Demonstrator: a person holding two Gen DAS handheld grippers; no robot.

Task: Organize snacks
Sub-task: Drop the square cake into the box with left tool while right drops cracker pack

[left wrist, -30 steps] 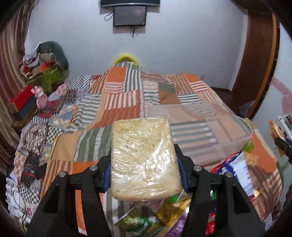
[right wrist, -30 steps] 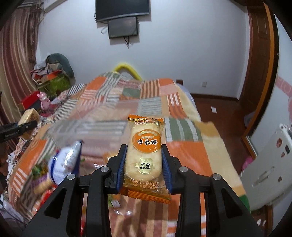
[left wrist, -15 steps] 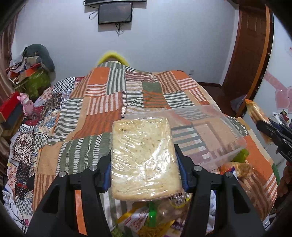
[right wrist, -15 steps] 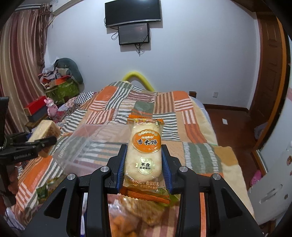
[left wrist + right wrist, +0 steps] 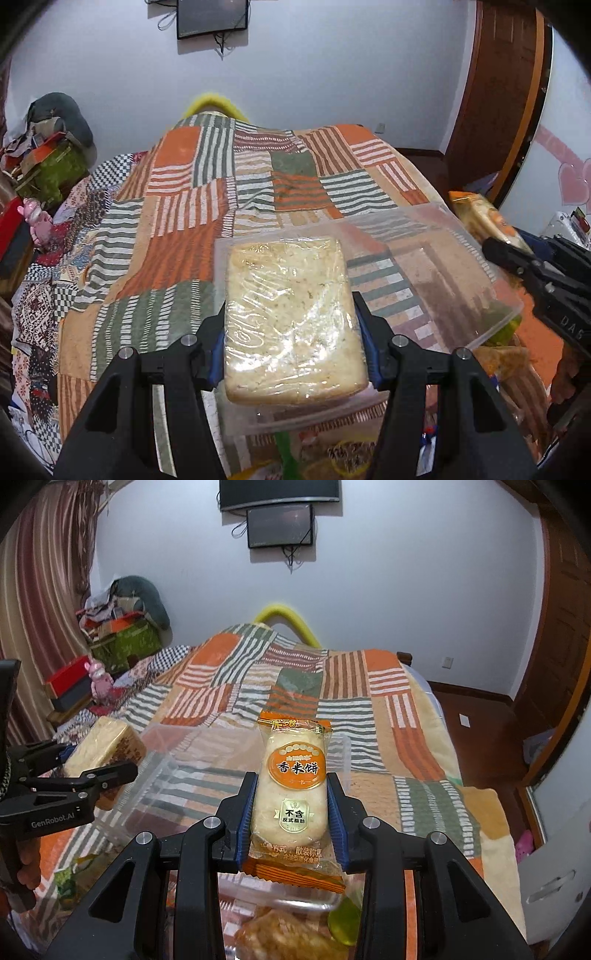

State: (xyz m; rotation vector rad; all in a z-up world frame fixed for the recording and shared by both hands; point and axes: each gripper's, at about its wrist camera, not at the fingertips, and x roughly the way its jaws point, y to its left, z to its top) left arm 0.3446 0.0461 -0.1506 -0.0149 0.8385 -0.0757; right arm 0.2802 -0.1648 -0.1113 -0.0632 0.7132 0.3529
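L gripper (image 5: pixel 291 328) clamps a wrapped pale cake slab (image 5: pixel 291 317), R gripper (image 5: pixel 291 812) pinches an orange rice cracker pack (image 5: pixel 291 797); both above clear plastic bin (image 5: pixel 443 258) on patchwork bedspread (image 5: pixel 184 229)

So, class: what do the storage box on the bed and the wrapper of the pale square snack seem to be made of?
Box: probably clear hard plastic; the quilt's stripes show through its walls. Snack wrapper: looks like thin clear film, glossy and crinkled, with bright glare streaks.
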